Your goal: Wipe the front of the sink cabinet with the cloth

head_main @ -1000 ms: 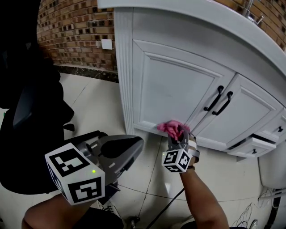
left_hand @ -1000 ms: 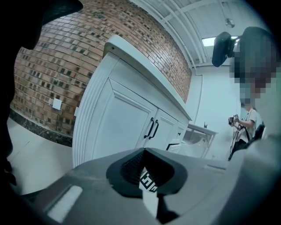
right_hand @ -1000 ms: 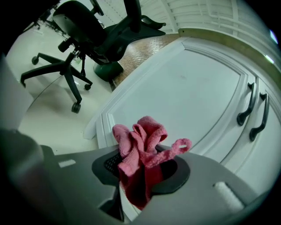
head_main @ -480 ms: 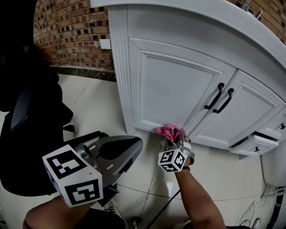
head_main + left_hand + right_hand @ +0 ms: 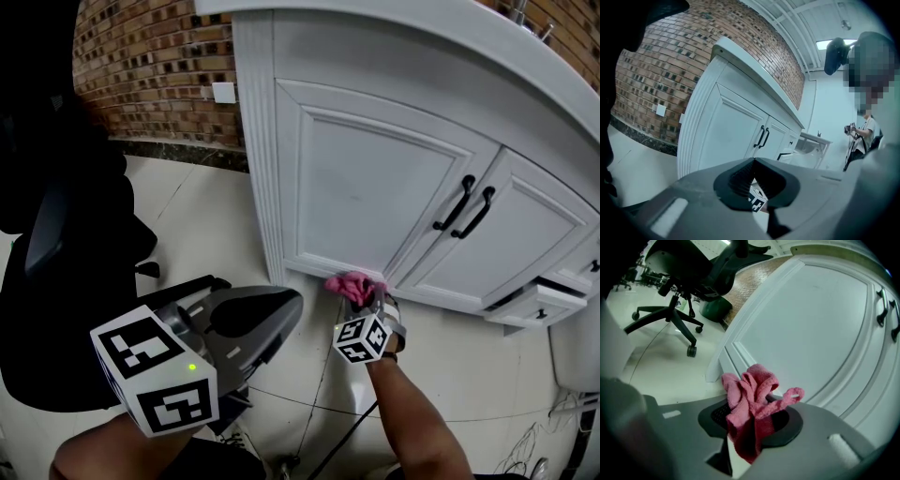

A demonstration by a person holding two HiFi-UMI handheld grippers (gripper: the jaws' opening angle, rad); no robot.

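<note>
The white sink cabinet (image 5: 356, 187) fills the upper right of the head view, with two black handles (image 5: 469, 208) where its doors meet. A crumpled pink cloth (image 5: 352, 284) presses against the bottom rail of the left door, near its lower right corner. My right gripper (image 5: 361, 295) is shut on it from below. In the right gripper view the cloth (image 5: 751, 397) bulges out of the jaws in front of the door panel (image 5: 811, 324). My left gripper (image 5: 277, 314) hangs low at the left, away from the cabinet, shut with nothing in it. The cabinet (image 5: 726, 136) lies ahead of it.
A black office chair (image 5: 66, 244) stands close on the left. A brick wall (image 5: 150, 66) with a white socket (image 5: 223, 92) runs behind. A drawer (image 5: 530, 307) stands partly open at the right. A cable (image 5: 347, 436) trails over the tiled floor. A person (image 5: 865, 131) stands far off.
My right gripper has slid the cloth a little lower along the left door's bottom edge. The left gripper has hardly moved.
</note>
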